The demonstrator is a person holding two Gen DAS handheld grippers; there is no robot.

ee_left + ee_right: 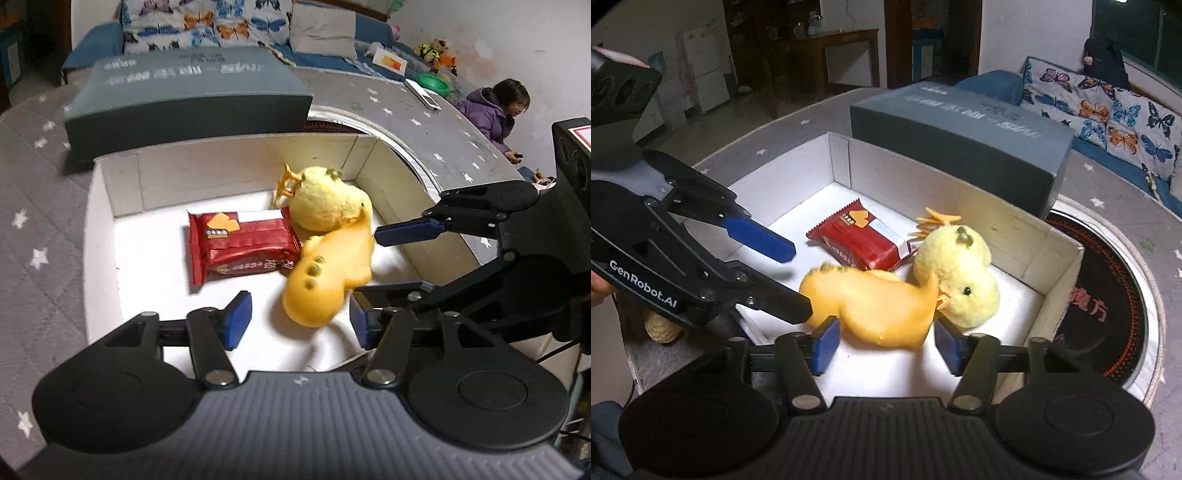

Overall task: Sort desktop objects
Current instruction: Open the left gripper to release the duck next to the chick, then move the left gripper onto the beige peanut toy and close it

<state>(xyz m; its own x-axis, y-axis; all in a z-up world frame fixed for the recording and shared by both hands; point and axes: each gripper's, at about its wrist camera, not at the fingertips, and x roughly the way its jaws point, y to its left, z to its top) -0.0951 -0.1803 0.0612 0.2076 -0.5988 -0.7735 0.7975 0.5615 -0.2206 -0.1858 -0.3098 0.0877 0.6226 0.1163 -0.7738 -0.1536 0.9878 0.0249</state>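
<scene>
An open white box point(236, 170) point(1060, 280) holds a red snack packet point(240, 247) point(864, 240), a pale yellow plush chick point(327, 201) point(960, 273) and an orange soft toy point(327, 280) point(871, 306). The orange toy lies against the chick and partly over the packet. My left gripper point(299, 321) point(798, 280) is open over the box's near side, with the orange toy's end between its pads, apart from them. My right gripper point(882, 343) point(369, 266) is open, just in front of the orange toy, touching nothing.
The grey box lid point(192, 88) point(960, 144) lies behind the box on a grey star-patterned tabletop point(33, 236). A round black mat point(1108, 295) lies right of the box. A sofa with butterfly cushions point(207, 22) stands behind. A child point(498, 107) sits at the far right.
</scene>
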